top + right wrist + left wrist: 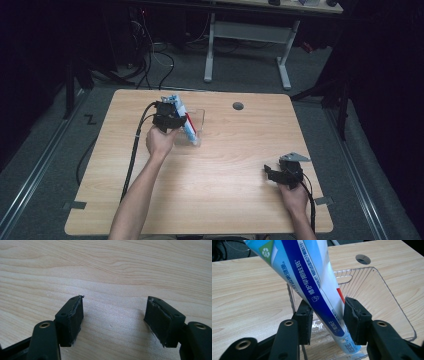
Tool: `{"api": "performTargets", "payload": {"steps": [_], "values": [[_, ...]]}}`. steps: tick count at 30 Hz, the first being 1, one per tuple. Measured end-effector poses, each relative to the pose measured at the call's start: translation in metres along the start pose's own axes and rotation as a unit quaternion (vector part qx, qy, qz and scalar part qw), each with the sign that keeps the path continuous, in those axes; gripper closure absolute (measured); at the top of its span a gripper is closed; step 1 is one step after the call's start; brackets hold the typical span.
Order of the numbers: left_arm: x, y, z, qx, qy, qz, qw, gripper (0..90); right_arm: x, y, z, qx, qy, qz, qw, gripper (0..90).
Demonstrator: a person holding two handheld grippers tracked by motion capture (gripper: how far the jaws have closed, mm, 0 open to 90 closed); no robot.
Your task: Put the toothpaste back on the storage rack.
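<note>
Left tool point(325, 320) is clamping the toothpaste tube point(312, 282), slanting down into the clear tray point(387, 297) near the worktop's far edge; right tool point(113, 320) is gaping empty.

Glossy toothpaste tube point(312, 282), clear ribbed plastic tray point(372, 287), matt wood-grain table point(105, 267).

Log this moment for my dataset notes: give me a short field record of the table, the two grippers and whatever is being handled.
surface: light wooden table with a round cable hole
container: clear plastic bin, ribbed walls, on the table's far left part
held item: blue and white toothpaste tube, tilted, lower end inside the bin
left gripper: closed on the tube, over the bin
right gripper: open, nothing between the jaws, above bare wood at the near right
hands: one on each gripper
</note>
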State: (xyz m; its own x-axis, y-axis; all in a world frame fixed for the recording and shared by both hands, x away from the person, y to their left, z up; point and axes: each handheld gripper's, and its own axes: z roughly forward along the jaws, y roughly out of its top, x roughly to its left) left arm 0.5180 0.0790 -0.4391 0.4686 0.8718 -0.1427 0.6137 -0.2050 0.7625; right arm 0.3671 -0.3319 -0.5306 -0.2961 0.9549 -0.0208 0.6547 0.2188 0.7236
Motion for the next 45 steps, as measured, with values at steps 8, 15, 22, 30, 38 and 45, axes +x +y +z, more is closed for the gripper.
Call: {"api": "performTargets", "payload": {"steps": [8,15,22,30,38,45], "values": [[-0.003,-0.002,0.0,0.0,0.005,0.008,1.0,57.8,0.0,0.0,0.0,0.0,0.0,0.0,1.0,31.1],[-0.007,-0.004,-0.004,-0.004,0.008,0.018,0.9998,53.6,0.0,0.0,0.0,0.0,0.0,0.0,1.0,31.1],[-0.006,-0.002,-0.01,-0.013,0.008,0.013,0.9998,50.8,0.0,0.0,0.0,0.0,0.0,0.0,1.0,31.0],[-0.006,-0.004,-0.02,-0.019,0.014,0.02,0.9995,49.5,0.0,0.0,0.0,0.0,0.0,0.0,1.0,31.1],[-0.005,-0.003,-0.033,-0.036,0.014,0.021,0.999,48.6,0.0,0.0,0.0,0.0,0.0,0.0,1.0,31.0],[-0.003,-0.003,-0.039,-0.04,0.014,0.023,0.9988,48.5,0.0,0.0,0.0,0.0,0.0,0.0,1.0,31.0]]}}
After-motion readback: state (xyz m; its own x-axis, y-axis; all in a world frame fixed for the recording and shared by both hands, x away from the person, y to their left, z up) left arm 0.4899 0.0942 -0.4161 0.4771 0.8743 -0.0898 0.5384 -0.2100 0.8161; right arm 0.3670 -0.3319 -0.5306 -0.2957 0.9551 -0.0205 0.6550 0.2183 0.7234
